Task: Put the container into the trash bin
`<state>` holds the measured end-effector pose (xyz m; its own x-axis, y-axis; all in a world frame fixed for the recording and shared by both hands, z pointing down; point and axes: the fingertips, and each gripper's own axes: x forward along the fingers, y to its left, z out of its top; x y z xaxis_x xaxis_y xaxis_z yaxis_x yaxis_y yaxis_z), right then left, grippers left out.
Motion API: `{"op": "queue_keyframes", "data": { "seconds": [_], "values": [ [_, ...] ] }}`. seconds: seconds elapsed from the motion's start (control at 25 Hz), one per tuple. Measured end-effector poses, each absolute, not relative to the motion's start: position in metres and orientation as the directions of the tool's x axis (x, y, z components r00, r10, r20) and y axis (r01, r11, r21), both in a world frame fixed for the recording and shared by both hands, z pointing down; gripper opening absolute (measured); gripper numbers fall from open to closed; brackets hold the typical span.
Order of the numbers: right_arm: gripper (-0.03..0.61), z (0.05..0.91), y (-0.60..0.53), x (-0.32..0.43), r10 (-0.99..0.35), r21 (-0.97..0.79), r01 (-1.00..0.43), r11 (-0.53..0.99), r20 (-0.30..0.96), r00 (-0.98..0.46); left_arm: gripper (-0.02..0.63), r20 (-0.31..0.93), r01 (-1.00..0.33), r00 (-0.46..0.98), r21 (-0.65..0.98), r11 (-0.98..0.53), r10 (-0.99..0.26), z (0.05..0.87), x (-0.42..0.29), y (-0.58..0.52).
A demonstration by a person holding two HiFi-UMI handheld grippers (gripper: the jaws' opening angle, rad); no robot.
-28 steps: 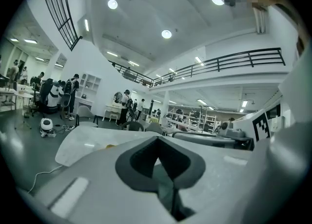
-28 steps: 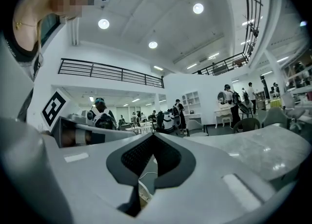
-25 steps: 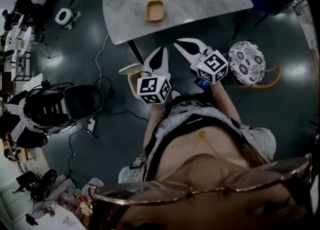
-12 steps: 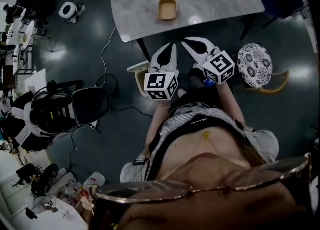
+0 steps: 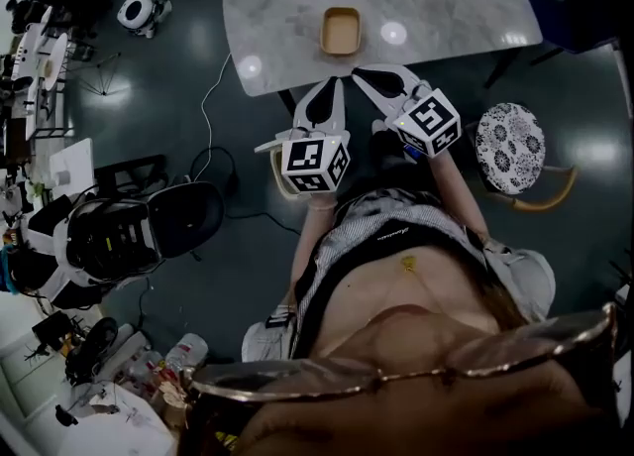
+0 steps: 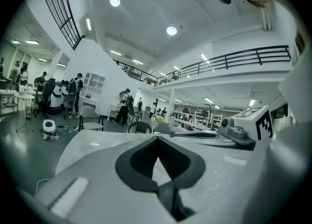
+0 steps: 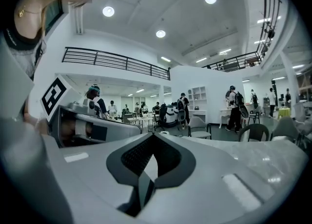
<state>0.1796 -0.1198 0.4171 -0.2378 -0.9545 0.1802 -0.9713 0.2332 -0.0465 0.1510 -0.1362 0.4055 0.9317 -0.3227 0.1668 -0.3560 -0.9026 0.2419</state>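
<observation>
A small tan container (image 5: pixel 340 30) sits on the grey marble table (image 5: pixel 446 8), near its front edge. Both grippers are held side by side just short of that edge, pointing at the container. My left gripper (image 5: pixel 338 83) is shut with nothing in it, its marker cube below it. My right gripper (image 5: pixel 360 74) is also shut and empty. A pale bin-like object (image 5: pixel 267 145) peeks out on the floor left of the left gripper, mostly hidden. In the gripper views the shut jaws of the left gripper (image 6: pixel 157 138) and right gripper (image 7: pixel 154 135) hide the container.
A round patterned stool (image 5: pixel 510 147) stands at the right. A black chair with equipment (image 5: pixel 124 231) is on the floor at left, with a cable (image 5: pixel 210 112) beside the table. Clutter lies at lower left. People stand far off in the hall (image 7: pixel 235 106).
The table and container have come nearer in the head view. Both grippers have moved up to the table's front edge, still shut.
</observation>
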Motion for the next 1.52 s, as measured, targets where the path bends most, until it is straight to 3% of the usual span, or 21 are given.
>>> {"op": "queue_keyframes", "data": {
  "seconds": [0.72,1.12,1.52],
  "values": [
    [0.026,0.438,-0.163,0.236,-0.876,0.012,-0.903,0.430,0.250,-0.413,0.002,0.185,-0.473,0.879,0.245,-0.846,-0.438,0.425,0.214,-0.169],
    [0.026,0.507,-0.215,0.262,-0.780,0.157,-0.828,0.538,0.466,-0.418,0.002,0.229,-0.556,0.829,0.248,-0.793,-0.510,0.442,0.213,-0.218],
    [0.026,0.619,-0.218,0.264,-0.576,0.218,-0.667,0.713,0.724,-0.379,0.002,0.291,-0.636,0.769,0.259,-0.727,-0.569,0.463,0.191,-0.224]
  ]
}}
